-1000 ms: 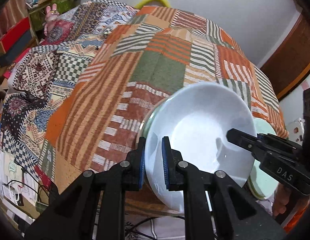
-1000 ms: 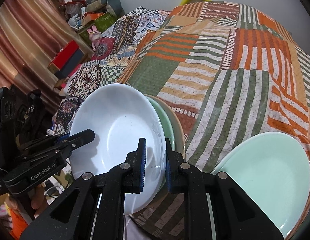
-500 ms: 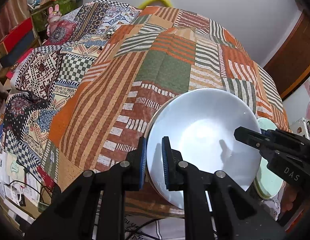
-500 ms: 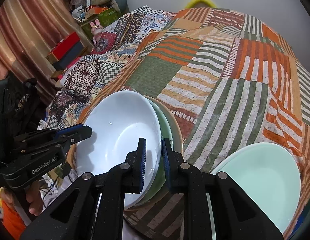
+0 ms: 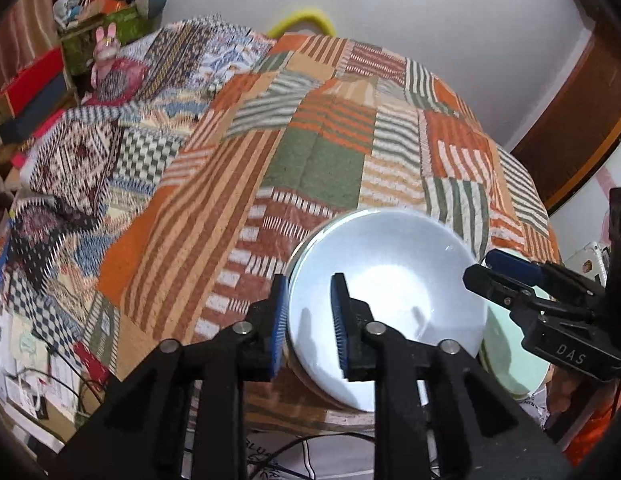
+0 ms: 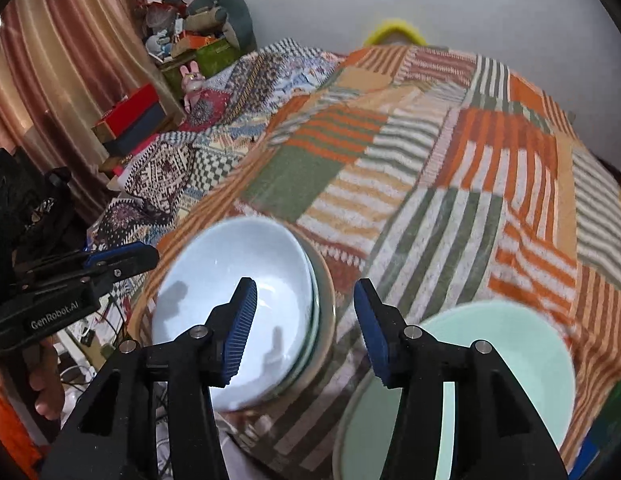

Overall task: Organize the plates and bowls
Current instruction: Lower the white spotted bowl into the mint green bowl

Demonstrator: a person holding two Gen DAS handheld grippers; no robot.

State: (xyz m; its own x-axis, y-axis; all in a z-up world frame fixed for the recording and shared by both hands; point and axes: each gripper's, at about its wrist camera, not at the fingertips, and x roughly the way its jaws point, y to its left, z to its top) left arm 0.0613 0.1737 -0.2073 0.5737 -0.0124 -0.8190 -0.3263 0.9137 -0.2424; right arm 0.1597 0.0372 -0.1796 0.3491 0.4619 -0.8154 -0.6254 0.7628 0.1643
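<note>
A white bowl (image 5: 390,300) sits on top of a stack of bowls at the near edge of a bed covered with a striped patchwork quilt (image 5: 318,152). A green bowl (image 6: 315,304) and a tan one show beneath its right rim. The left gripper (image 5: 308,316) has its jaws spread a little around the white bowl's left rim, one inside and one outside, with a gap on each side. The right gripper (image 6: 306,328) hangs over the stack's right edge with its jaws spread wide, gripping nothing. Just right of the stack lies a pale green plate (image 6: 502,356), also near the bed's edge.
</note>
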